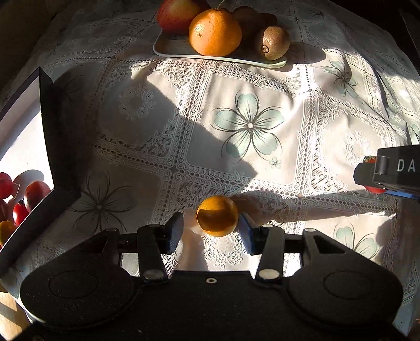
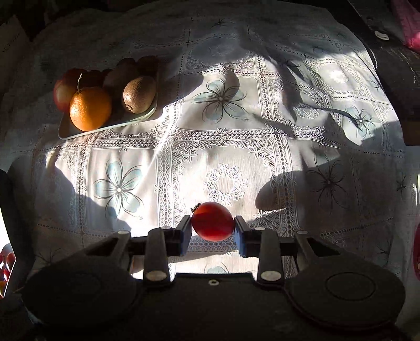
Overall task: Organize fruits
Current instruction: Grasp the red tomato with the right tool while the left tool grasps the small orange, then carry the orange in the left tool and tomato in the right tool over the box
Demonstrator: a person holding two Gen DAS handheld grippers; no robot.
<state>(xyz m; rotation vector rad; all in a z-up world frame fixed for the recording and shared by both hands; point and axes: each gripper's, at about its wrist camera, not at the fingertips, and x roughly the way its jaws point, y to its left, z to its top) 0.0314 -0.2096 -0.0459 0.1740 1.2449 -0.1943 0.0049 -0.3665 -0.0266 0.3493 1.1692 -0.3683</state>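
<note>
A small yellow-orange tomato [image 1: 217,215] sits between the fingertips of my left gripper [image 1: 211,227]; the right pad touches it, the left pad stands a little off, so the jaws are open. My right gripper [image 2: 213,227] is shut on a red tomato [image 2: 212,221] and holds it above the tablecloth. My right gripper also shows at the right edge of the left wrist view [image 1: 391,170]. A pale tray [image 1: 181,51] at the far side holds an orange [image 1: 215,32], an apple [image 1: 176,16] and kiwis [image 1: 273,42]. The tray also shows in the right wrist view [image 2: 110,126].
A black-walled box [image 1: 50,136] stands at the left with several red and yellow tomatoes [image 1: 19,204] inside. A white lace tablecloth with flower prints [image 1: 249,126] covers the table under strong light and shadows. Dark furniture [image 2: 393,65] borders the far right.
</note>
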